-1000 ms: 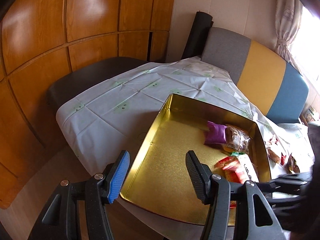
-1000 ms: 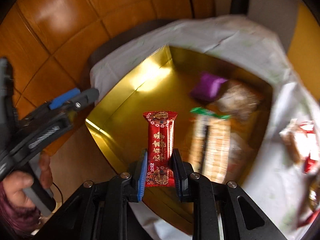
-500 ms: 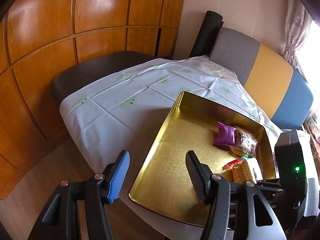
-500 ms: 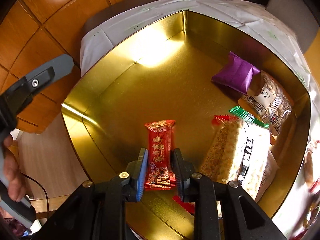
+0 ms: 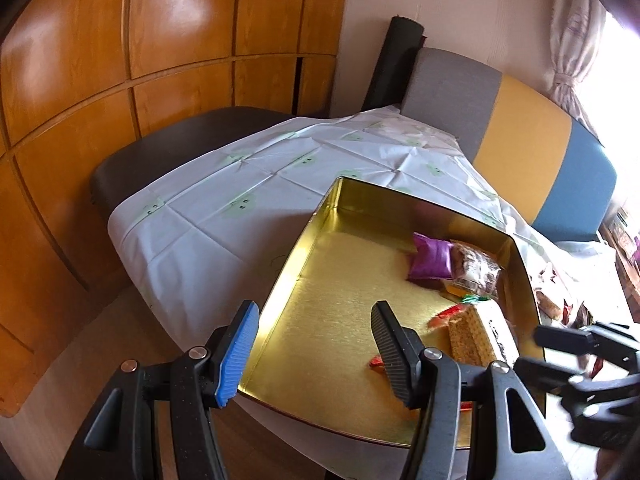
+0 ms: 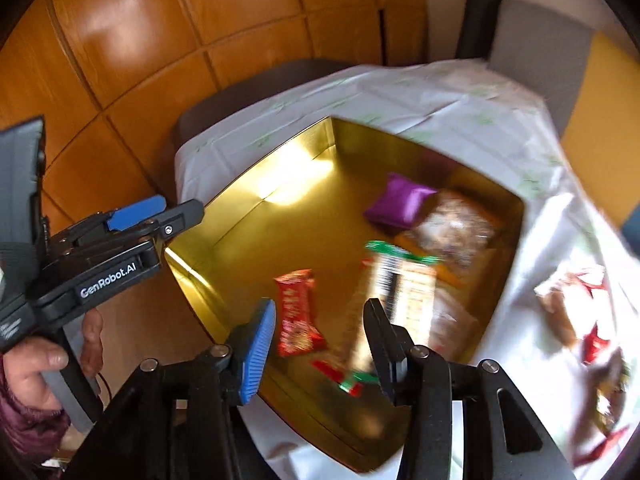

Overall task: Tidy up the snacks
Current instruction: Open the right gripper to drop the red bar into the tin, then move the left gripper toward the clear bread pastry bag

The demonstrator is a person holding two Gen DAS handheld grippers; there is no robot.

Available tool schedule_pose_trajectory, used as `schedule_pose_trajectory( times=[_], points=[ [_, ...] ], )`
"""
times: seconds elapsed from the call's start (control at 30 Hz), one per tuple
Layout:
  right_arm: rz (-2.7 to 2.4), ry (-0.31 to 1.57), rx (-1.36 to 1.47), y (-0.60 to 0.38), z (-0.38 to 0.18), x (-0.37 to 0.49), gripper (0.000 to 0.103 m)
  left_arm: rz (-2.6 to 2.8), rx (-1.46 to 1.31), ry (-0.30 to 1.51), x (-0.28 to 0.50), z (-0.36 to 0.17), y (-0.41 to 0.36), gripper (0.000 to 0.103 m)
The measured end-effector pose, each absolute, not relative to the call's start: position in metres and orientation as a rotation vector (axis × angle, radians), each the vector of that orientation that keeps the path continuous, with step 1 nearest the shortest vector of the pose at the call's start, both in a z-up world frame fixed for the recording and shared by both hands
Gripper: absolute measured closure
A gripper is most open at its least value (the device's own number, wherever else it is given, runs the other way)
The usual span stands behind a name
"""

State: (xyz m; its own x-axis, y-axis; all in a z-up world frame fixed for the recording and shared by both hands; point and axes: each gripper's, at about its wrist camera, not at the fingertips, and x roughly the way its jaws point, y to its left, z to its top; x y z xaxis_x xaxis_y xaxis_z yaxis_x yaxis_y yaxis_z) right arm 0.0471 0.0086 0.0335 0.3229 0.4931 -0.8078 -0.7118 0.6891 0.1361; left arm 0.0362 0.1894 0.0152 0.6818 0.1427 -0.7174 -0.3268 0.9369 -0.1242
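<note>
The red snack bar (image 6: 298, 312), printed with pale flowers, lies loose in the gold tin (image 6: 248, 216) just beyond the right gripper (image 6: 320, 344), whose jaws are spreading, empty. The left gripper (image 5: 314, 354) gapes, holding nothing. White tablecloth (image 5: 208, 236), wood-panelled wall (image 5: 80, 60).

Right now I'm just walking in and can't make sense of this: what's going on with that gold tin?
A person with a gripper in each hand is sorting snacks into the gold tin. The right gripper is opening, with nothing between its fingers; the red snack bar lies on the tin floor. The left gripper hovers open and empty. More snacks wait on the tablecloth.
</note>
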Motion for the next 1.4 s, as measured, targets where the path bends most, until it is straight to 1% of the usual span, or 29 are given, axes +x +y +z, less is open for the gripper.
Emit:
schedule_pose_trajectory(
  times=[0.07,0.17,0.27,0.5,0.8,0.9,1.2,1.4],
  points=[
    [0.778,0.933,-0.249,-0.01,0.039,0.046,0.056,0.259,-0.231,0.769,0.035,0.017,0.183,0.044],
    [0.725,0.918,-0.244,-0.032,0.043,0.047,0.052,0.237,-0.212,0.767,0.034,0.019,0.174,0.044],
    [0.681,0.924,-0.239,-0.059,0.042,0.047,0.052,0.21,-0.194,0.77,0.033,0.019,0.164,0.044],
    [0.55,0.977,-0.24,-0.123,0.024,0.051,0.052,0.145,-0.192,0.791,0.032,0.017,0.146,0.044],
    [0.406,1.01,-0.225,-0.196,0.009,0.057,0.051,0.115,-0.115,0.802,0.033,0.018,0.121,0.044],
    [0.356,1.005,-0.217,-0.219,0.007,0.059,0.047,0.09,-0.092,0.801,0.034,0.021,0.112,0.045],
    [0.189,1.016,-0.173,-0.288,0.004,0.075,0.046,-0.006,-0.009,0.799,0.044,0.034,0.074,0.046],
    [0.047,1.049,-0.011,-0.332,-0.005,0.089,0.044,-0.147,0.091,0.823,0.061,0.044,0.027,0.046]
  ],
)
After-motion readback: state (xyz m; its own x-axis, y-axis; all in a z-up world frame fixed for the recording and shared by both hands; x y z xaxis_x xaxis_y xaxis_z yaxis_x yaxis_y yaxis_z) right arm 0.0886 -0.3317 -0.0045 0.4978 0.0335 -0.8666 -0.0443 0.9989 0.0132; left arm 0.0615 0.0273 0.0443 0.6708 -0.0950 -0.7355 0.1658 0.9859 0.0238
